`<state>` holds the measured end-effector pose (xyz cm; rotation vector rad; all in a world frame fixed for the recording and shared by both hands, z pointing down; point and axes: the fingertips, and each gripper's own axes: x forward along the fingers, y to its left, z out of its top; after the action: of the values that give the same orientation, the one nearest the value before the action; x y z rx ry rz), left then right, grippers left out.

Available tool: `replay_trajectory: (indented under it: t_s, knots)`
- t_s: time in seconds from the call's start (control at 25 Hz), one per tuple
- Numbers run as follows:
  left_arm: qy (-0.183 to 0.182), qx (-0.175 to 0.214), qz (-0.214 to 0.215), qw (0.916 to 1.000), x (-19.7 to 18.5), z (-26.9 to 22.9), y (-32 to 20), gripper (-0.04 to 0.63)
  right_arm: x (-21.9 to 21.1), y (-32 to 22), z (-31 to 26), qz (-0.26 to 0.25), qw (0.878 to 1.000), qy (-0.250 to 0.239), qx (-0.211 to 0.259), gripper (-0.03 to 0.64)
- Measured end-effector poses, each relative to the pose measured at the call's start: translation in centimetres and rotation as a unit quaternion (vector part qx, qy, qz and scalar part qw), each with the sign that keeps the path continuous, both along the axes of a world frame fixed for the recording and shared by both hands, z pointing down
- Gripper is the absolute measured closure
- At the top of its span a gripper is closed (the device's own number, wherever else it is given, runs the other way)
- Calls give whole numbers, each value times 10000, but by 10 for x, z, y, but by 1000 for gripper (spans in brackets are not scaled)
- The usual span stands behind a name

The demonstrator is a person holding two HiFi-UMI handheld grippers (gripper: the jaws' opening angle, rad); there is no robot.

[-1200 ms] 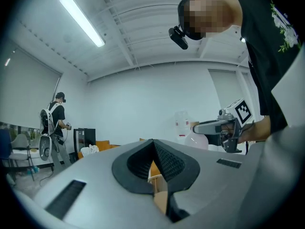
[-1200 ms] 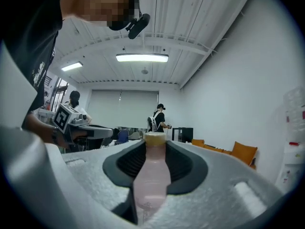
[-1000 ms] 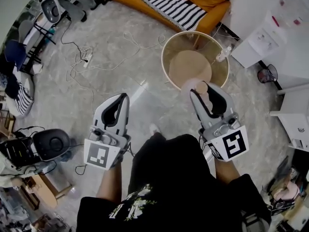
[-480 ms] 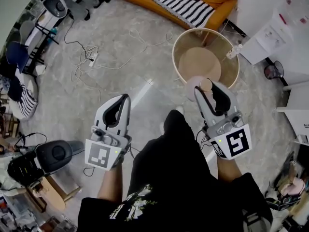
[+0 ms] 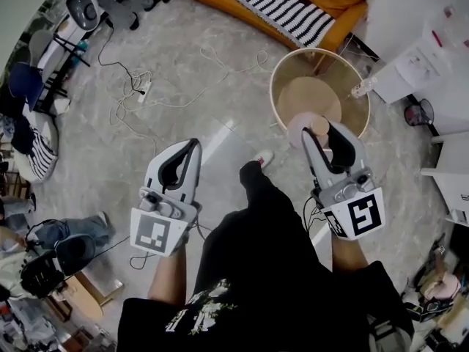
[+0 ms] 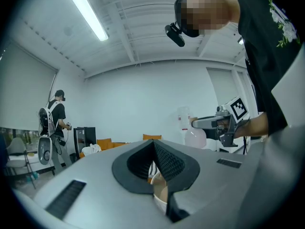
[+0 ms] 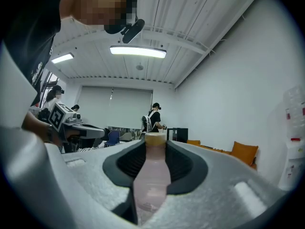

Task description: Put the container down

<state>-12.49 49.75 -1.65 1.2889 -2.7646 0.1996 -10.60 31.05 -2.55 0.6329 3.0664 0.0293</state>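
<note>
The container is a pale pink bottle (image 5: 304, 129) with a tan cap, held level at the near rim of a round wood-rimmed table (image 5: 275, 94). My right gripper (image 5: 323, 127) is shut on it. In the right gripper view the bottle (image 7: 152, 175) fills the space between the dark pads, and its cap pokes out past the right gripper's (image 7: 155, 144) tips. My left gripper (image 5: 192, 147) is over the floor to the left, shut with nothing in it. In the left gripper view the left gripper's (image 6: 153, 144) tips meet, and the bottle (image 6: 195, 137) shows far right.
A small clear bottle (image 5: 360, 89) stands at the table's far right rim. An orange sofa with a striped blanket (image 5: 293, 13) is behind it, and white cabinets (image 5: 432, 57) are to the right. Cables (image 5: 146, 86) trail over the floor on the left. My shoe (image 5: 262, 158) is between the grippers.
Both grippers have moved forward with my step. The round table now lies nearer the bottle's tip. The grip on the bottle is the same, and the left gripper has stayed shut.
</note>
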Motion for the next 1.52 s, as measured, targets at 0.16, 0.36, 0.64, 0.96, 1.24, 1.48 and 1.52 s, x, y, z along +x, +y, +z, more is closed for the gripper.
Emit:
replay_trajectory:
  t_s: [0.16,0.36,0.64,0.96,1.24,1.48,1.52]
  knots:
    - [-92,23,47,9999,-28,-5,-1,594,-25,-5,-3,75,10000,-7,46,495]
    - [-51,37,188,9998,-68,-3,-21,594,-61,-29,-3,349,9994,51,-8,495]
    - [-159,163,442,9988,-147,-22,-51,594,-123,-50,-15,578,9983,6,95,495]
    - [-139,121,1247,9920,-213,-18,-135,594,-165,-108,-8,1125,9935,23,190,495]
    - [-53,-18,2025,9793,-232,4,-205,594,-169,-161,17,1763,9843,8,45,495]
    - [-169,-73,2814,9594,-221,-5,-275,595,-147,-203,19,2278,9737,-3,78,495]
    - [-263,-1,2977,9543,-217,-8,-285,595,-143,-210,18,2408,9705,-47,71,495]
